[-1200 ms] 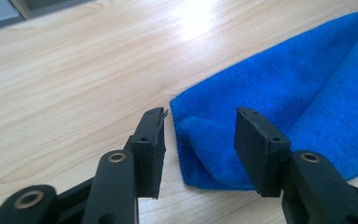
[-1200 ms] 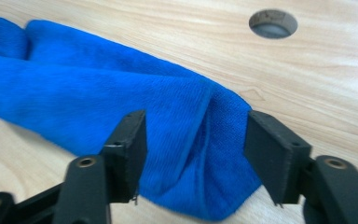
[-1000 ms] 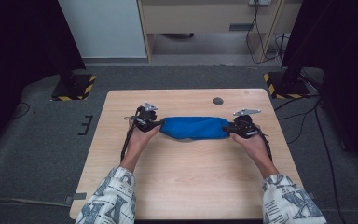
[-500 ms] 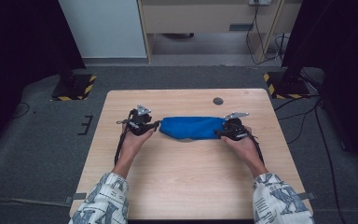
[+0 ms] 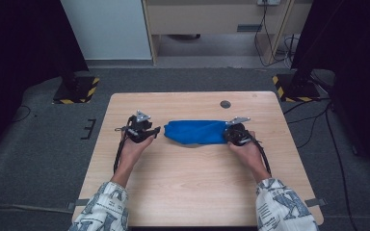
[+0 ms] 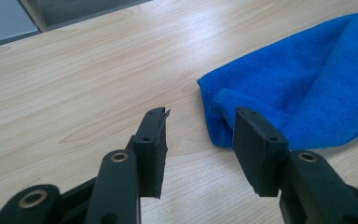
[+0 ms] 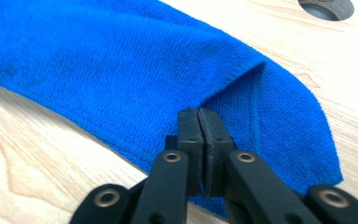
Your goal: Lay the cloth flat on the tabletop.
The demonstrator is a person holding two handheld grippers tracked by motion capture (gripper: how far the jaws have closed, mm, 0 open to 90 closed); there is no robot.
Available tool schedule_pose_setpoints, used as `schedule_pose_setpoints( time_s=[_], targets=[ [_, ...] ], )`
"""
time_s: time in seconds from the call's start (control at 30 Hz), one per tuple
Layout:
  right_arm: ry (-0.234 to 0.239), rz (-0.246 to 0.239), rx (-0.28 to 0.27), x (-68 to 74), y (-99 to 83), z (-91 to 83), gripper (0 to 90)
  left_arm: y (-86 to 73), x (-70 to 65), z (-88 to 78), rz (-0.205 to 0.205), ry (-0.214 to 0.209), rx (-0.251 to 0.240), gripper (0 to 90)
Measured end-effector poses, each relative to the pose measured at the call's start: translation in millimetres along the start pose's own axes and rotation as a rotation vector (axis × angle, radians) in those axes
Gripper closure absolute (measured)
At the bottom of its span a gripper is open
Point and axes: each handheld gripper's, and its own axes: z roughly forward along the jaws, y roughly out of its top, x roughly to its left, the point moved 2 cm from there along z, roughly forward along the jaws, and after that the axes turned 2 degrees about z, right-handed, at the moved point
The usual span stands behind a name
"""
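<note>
Lying crumpled lengthwise near the middle of the wooden counter (image 5: 188, 192), the blue cloth (image 5: 195, 132) served as the landmark for both hands. At the cloth's right end the right gripper (image 5: 229, 134) had its fingers (image 7: 189, 135) pressed together; they had just been closing, and the right gripper view showed them meeting over the edge of a fold, though whether any fabric was actually caught between them could not be told. Just off the cloth's left end the left gripper (image 5: 155, 131) kept its fingers (image 6: 152, 140) spread, one over bare wood and the other above the cloth's folded corner, nothing pinched between them. A small dark round hole (image 5: 225, 104) sat in the counter beyond the cloth, towards its right end.
</note>
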Motion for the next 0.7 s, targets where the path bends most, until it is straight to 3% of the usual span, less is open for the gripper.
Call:
schedule_pose_setpoints(
  time_s=[0.23, 0.43, 0.7],
  targets=[
    [0.028, 0.019, -0.016, -4.5, -3.9, -19.1, 90.0, -2.1, -1.3, 0.1, 0.003, -0.006, -0.003, 54.9],
    [0.038, 0.03, -0.013, -8.5, -23.6, -48.0, 90.0, -4.0, -2.2, -2.7, 0.009, -0.018, -0.005, 58.2],
    [0.054, 0.041, -0.005, -6.3, -51.6, -71.4, 90.0, -24.8, -17.4, -13.4, 0.073, -0.045, 0.012, 58.8]
  ],
)
